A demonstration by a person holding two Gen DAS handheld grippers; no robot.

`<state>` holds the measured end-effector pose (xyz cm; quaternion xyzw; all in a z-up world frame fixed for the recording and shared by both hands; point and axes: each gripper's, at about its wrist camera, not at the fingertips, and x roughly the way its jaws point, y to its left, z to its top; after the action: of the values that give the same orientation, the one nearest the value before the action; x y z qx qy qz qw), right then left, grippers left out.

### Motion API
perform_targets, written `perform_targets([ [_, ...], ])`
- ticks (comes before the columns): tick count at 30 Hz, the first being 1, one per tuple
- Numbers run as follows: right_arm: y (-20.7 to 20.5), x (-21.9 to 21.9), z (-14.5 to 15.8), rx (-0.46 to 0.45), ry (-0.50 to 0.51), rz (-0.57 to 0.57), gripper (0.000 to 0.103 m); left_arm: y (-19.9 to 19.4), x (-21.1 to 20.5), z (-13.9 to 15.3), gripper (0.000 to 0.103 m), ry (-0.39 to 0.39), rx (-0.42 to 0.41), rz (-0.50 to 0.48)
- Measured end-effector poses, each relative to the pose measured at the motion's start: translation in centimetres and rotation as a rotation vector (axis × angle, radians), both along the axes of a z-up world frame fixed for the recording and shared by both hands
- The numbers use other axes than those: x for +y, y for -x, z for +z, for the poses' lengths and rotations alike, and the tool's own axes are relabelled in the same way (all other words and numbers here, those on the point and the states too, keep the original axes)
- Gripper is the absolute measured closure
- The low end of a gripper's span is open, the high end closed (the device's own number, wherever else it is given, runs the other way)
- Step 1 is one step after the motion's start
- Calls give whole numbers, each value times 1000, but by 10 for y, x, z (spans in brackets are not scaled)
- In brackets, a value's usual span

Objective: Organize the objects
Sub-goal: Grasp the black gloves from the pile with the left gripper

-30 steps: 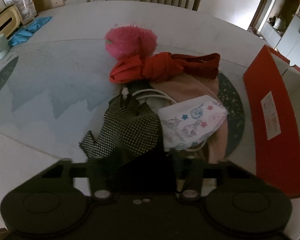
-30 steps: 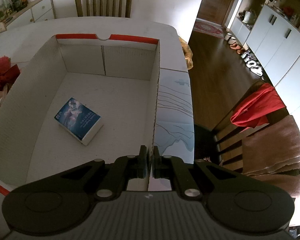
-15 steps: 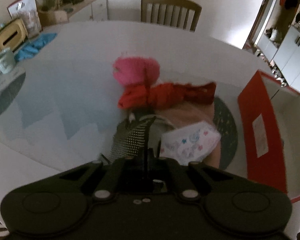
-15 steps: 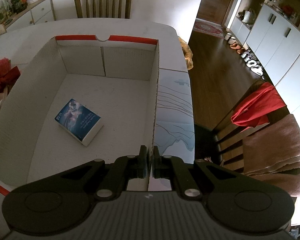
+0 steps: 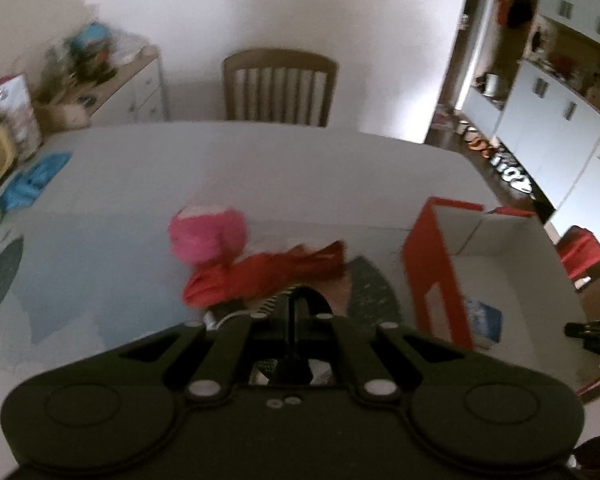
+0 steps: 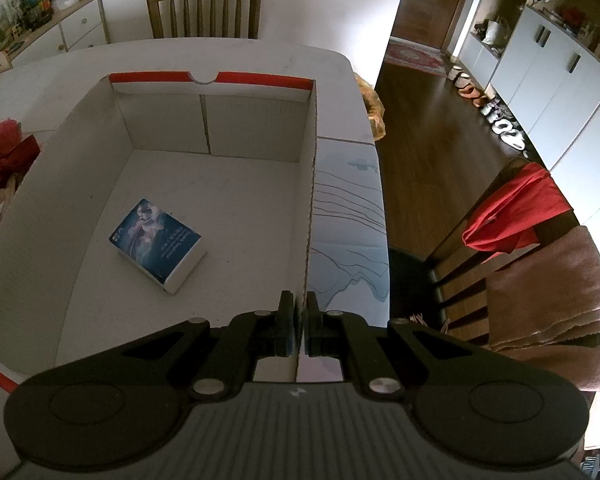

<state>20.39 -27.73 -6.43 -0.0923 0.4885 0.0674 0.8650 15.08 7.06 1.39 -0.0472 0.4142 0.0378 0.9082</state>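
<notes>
My left gripper (image 5: 296, 312) has its jaws closed on the dotted black glove (image 5: 269, 303), which peeks out at the fingertips above the red cloth (image 5: 260, 276) pile (view blurred). My right gripper (image 6: 299, 312) pinches the cardboard box (image 6: 312, 184) wall, the book (image 6: 158, 240) lying inside, left of the jaws.

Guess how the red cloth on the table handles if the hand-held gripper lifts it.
The crumpled red cloth lies bunched and folded, so it is probably floppy and would drape. It looks thin, so likely light. It overlaps the fluffy pink item, so it may drag that along.
</notes>
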Motion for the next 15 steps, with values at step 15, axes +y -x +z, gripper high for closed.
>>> perform_targets([
  [15, 0, 0, 0, -7, -13, -5, 99, -51, -98, 45, 103, -20, -129, -307],
])
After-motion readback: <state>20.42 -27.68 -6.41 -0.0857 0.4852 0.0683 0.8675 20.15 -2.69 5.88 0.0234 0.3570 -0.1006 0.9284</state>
